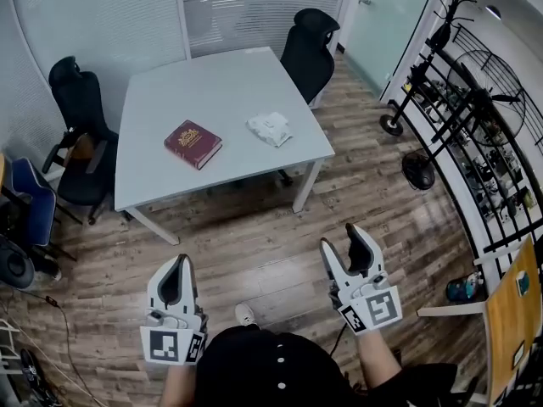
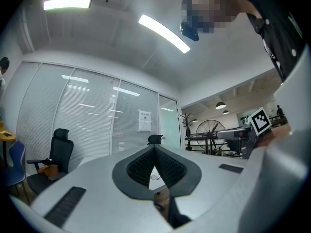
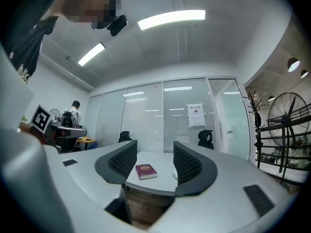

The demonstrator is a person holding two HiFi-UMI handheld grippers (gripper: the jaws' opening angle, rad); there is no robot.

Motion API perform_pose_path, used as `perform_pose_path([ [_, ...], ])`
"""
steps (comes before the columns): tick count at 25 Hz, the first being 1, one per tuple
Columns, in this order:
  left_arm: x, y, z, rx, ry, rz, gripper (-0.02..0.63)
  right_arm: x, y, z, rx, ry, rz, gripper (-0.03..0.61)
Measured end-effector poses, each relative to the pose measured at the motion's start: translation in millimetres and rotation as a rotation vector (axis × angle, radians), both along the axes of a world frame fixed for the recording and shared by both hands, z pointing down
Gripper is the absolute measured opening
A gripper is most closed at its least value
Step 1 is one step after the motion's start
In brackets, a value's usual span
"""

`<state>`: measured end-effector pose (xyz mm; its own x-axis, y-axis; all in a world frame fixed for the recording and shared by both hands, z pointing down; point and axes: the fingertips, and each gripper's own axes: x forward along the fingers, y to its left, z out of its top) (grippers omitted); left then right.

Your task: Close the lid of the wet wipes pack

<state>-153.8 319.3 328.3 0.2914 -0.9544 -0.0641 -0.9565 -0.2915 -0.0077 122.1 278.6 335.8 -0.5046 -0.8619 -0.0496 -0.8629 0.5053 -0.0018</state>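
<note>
Left jaws: the left gripper (image 1: pixel 181 261) (image 2: pixel 155 148) has its two black ribbed pads meeting at the tips. A teardrop-shaped gap is left behind them and nothing is in it.
Right jaws: the right gripper (image 1: pixel 339 237) (image 3: pixel 154 148) stands with its jaws wide apart. Its ribbed black pads face each other across bare air.
Gripper bodies: smooth white shells, each carrying a cube with black-and-white square markers.
Task's thing: the white, crumpled, soft-looking wet wipes pack (image 1: pixel 270 128) lies well ahead of both pairs of jaws, touched by neither. Seen from the right gripper, it peeks out at the inner edge of the right-hand jaw (image 3: pixel 174 173). Whether its lid is up I cannot tell.
Straight ahead of the right jaws: a dark red hardcover book (image 1: pixel 193 143) (image 3: pixel 146 171) with a gilt emblem lies flat. It sits to the left of the pack and apart from it.
Under both: a pale grey, matt rectangular table (image 1: pixel 212 83) on white legs.
Below the jaws: a wood-plank floor (image 1: pixel 254 244) in mixed browns.
Beyond the table: two black high-backed mesh office chairs, one at its left side (image 1: pixel 81 100) and one at its far right corner (image 1: pixel 310 45).
Right of the right jaws: a black metal rack (image 1: pixel 484 168) with a round wire-caged fan (image 1: pixel 492 75).
</note>
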Motion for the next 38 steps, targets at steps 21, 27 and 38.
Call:
perform_pose_path([
  [21,-41.8,-64.4,19.9,-0.041,0.005,0.07,0.013,-34.3,-49.6,9.1,-0.011,-0.032,0.065,0.261],
  [27,-30.5,-88.5,20.5,-0.03,0.001,0.097,0.014,-25.9,-66.0,17.3,-0.02,-0.028,0.092,0.261],
  [38,-11.4,-164.4,11.3,-0.015,-0.007,0.092,0.014,-9.4,-145.0,11.2,0.003,-0.022,0.082,0.261],
])
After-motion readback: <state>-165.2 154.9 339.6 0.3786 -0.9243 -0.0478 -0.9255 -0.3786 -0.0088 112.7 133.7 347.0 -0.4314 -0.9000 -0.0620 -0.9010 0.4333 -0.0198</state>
